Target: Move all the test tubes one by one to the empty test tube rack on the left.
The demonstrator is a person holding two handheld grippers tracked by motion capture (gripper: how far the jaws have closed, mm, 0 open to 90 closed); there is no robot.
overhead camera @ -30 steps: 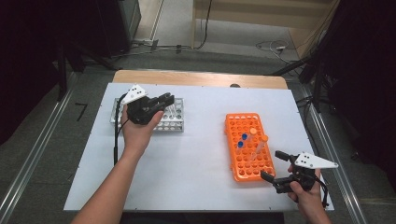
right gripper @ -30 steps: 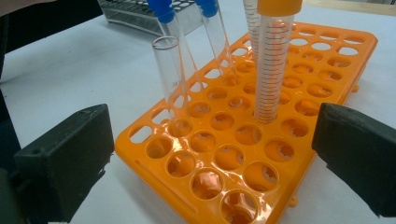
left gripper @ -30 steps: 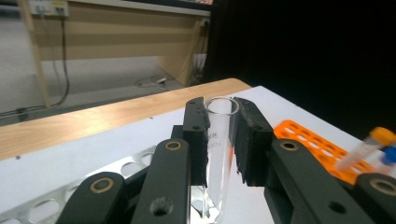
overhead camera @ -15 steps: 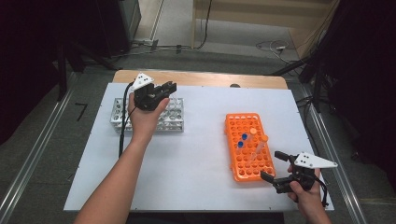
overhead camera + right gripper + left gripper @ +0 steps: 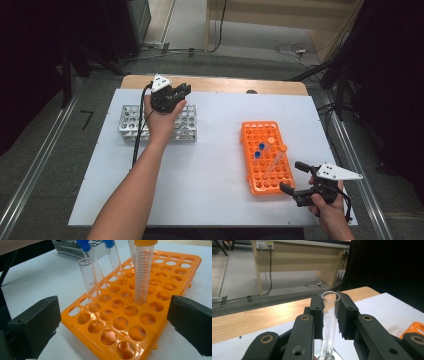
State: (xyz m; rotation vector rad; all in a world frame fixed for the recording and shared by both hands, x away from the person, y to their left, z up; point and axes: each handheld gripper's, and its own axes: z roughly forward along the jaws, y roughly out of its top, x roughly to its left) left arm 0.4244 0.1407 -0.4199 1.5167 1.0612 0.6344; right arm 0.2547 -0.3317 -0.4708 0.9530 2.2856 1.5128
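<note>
Table top point(image 5: 210, 165): white sheet surface, laid over a light wooden board point(image 5: 225, 84) whose far edge shows as a bare strip.
Floor point(image 5: 45, 165): grey, matt, on both sides of the table; paler beyond the far edge.
Rails point(image 5: 30, 170): metal strips run along the floor at left and right of the table.
Far furniture: light wooden desk point(image 5: 294, 258) with a panel front, standing past the table.
Cables point(image 5: 290, 50): several lie loose on the far floor; others hang down the desk front.
Sockets point(image 5: 264, 243): wall outlets at far left.
Surround: black curtains point(image 5: 395, 75) at right, dark at far left.
Light: even, from overhead.
</note>
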